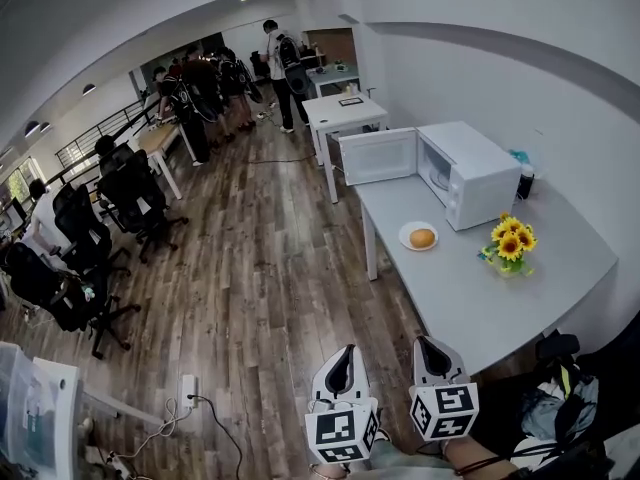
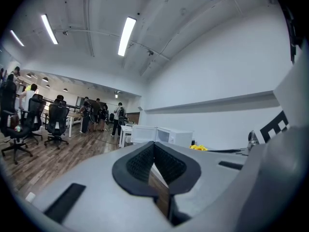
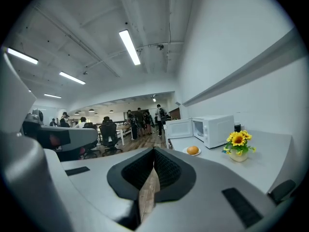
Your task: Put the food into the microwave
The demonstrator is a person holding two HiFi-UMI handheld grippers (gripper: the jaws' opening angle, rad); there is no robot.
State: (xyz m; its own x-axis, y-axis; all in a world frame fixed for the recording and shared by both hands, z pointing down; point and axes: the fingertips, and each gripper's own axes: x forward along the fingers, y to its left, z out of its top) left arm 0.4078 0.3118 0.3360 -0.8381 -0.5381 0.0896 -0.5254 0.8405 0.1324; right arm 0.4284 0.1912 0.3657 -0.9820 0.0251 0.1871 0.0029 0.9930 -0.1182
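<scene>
Approach stage, by my reading; the food (image 1: 422,237), a round orange-brown piece, sits on a white plate (image 1: 405,236) on the grey bench (image 1: 500,298), just in front of the microwave (image 1: 468,173), whose door (image 1: 378,156) stands open; best to close in, grip the plate's near rim, keep it level, avoid the sunflowers (image 1: 510,240); left claw (image 1: 343,353) and right claw (image 1: 432,356) both closed tip to tip, empty, low over the floor, well apart from the bench.

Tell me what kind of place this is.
Probably an open-plan office: black office chairs beside desks, a group of people standing at the far end, and a microwave on a grey table by the wall.
</scene>
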